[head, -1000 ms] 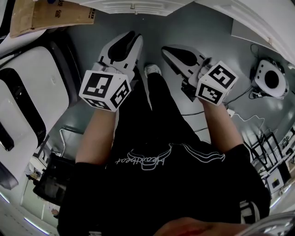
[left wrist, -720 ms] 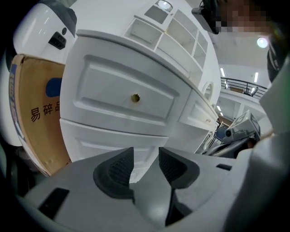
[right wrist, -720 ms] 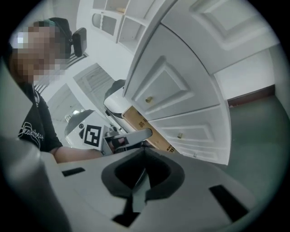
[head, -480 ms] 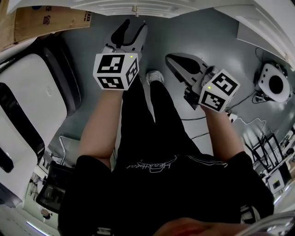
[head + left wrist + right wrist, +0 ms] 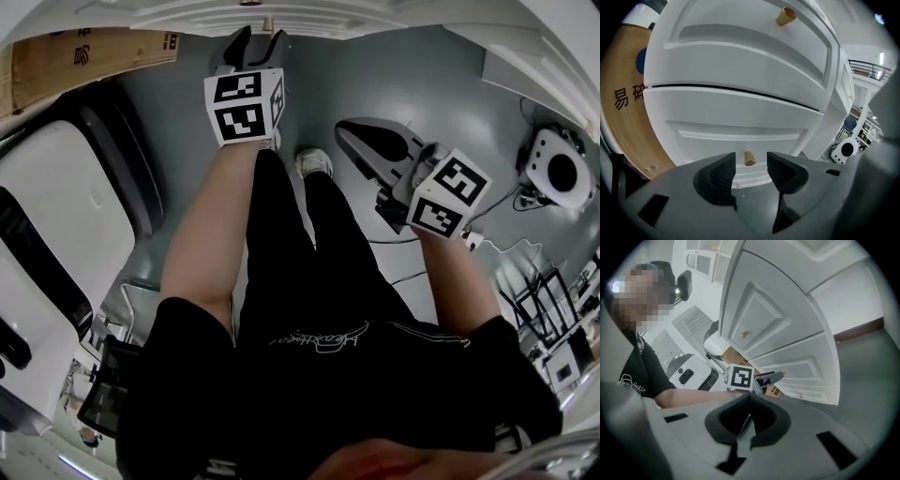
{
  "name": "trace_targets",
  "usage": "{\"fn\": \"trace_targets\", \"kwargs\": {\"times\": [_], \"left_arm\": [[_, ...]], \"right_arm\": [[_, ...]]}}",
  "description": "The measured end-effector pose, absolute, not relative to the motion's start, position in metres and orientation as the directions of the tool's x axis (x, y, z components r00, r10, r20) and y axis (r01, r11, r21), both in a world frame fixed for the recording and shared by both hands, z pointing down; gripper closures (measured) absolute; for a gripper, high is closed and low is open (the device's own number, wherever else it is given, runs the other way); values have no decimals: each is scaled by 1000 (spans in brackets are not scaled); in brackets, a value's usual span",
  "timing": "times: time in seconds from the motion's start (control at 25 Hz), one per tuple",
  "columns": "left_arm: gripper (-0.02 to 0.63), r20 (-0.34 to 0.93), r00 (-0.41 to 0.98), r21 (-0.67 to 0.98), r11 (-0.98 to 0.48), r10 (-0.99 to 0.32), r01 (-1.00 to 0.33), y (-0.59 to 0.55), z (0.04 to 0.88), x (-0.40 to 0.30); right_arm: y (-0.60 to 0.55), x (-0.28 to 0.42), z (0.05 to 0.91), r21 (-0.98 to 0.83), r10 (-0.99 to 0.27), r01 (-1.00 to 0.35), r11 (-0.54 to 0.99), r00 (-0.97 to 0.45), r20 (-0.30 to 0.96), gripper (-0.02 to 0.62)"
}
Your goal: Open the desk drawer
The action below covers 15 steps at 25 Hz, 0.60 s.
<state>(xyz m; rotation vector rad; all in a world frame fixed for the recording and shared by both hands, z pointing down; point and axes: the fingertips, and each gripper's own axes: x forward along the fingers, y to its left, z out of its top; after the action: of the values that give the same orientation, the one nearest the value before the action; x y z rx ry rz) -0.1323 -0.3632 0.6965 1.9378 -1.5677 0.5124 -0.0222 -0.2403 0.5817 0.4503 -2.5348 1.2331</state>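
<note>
Left hand-held gripper (image 5: pixel 258 42) lowered toward drawer knob (image 5: pixel 749 158); jaws just opened, empty

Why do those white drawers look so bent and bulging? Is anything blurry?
Left gripper view: a wide-angle lens bows the straight drawer fronts; the brass knob looks sharp. Right gripper view: same bulge, black corners. Head view: edges curve, no glare.

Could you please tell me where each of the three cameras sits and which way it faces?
Head view: on the person's head, facing steeply down; shows both arms, black clothes, left gripper, right gripper.
Left gripper view: on that gripper, facing the white drawer front; jaws, just opening, frame the brass knob untouched.
Right gripper view: on that gripper, facing along the desk; shut jaws, the person's arm.
Shared: the left marker cube, in head and right gripper views.
</note>
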Motion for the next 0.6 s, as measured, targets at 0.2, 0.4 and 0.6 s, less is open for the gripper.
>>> {"fn": "trace_targets", "kwargs": {"times": [0.2,0.4,0.6], "left_arm": [[410,656,213,221,-86,-724,-972,-369,715,-136],[413,640,211,251,-58,-739,-966,-373,719,-133],[465,621,197,244,-53,-759,-968,-376,720,-131]], "right_arm": [[-240,-21,581,-707,-145,-395,587,-910,389,589],[-243,-22,581,-713,-153,-397,578,-911,383,590],[-246,-24,579,-731,-167,-393,558,-916,365,589]]}}
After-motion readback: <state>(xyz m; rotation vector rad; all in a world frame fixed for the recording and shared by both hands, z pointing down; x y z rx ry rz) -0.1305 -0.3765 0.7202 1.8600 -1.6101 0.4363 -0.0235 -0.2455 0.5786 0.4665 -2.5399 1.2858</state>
